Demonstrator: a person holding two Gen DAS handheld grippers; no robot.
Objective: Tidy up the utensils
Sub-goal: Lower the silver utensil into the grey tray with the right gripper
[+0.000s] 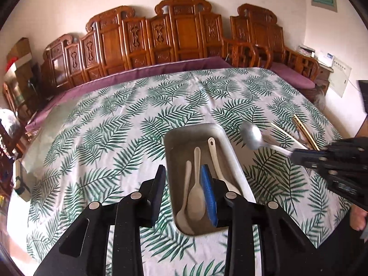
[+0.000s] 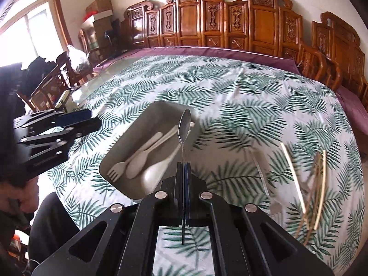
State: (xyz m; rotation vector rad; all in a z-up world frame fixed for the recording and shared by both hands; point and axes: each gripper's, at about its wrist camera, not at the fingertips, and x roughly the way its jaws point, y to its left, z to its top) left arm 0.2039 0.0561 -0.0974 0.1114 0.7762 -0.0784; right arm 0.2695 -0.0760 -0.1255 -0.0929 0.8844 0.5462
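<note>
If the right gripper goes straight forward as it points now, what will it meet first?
Probably the metal tray: the right gripper points over the tray's near corner, and the metal spoon it grips leads over the white utensils inside. Its height above the tray is unclear.

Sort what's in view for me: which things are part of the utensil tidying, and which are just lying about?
Job: metal spoon in right gripper; tray holding pale fork and spoons; metal fork and chopsticks on the cloth.

Lying about: cardboard boxes, plastic bag.
</note>
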